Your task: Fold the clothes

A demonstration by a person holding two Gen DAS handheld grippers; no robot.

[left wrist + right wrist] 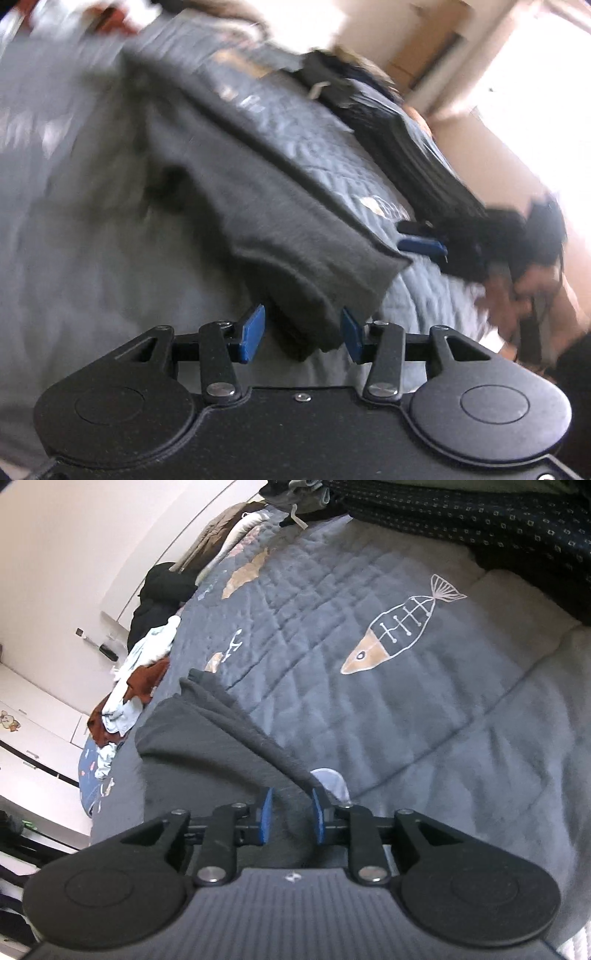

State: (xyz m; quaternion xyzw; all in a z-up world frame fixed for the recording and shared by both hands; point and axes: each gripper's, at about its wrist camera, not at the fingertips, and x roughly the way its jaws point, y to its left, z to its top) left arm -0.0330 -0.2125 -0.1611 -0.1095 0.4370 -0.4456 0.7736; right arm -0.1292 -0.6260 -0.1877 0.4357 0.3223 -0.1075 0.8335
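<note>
Clothes first: we see a dark grey garment (280, 229) lying across the blue-grey quilt (406, 709) on the bed. Our left gripper (303, 332) has its blue pads (253, 332) set apart, with a folded end of the garment lying between them; whether they press the cloth, we cannot tell through the blur. Our right gripper (291, 819) stands narrower, its pads close on either side of a ridge of the same grey cloth, which seems pinched there. Beyond it the quilt shows a fish drawing (399, 627). Farther out, a heap of white and rust-brown clothes (129, 694) sits at the bed's edge, and a dark patterned fabric (480, 520) lies along the far side.
</note>
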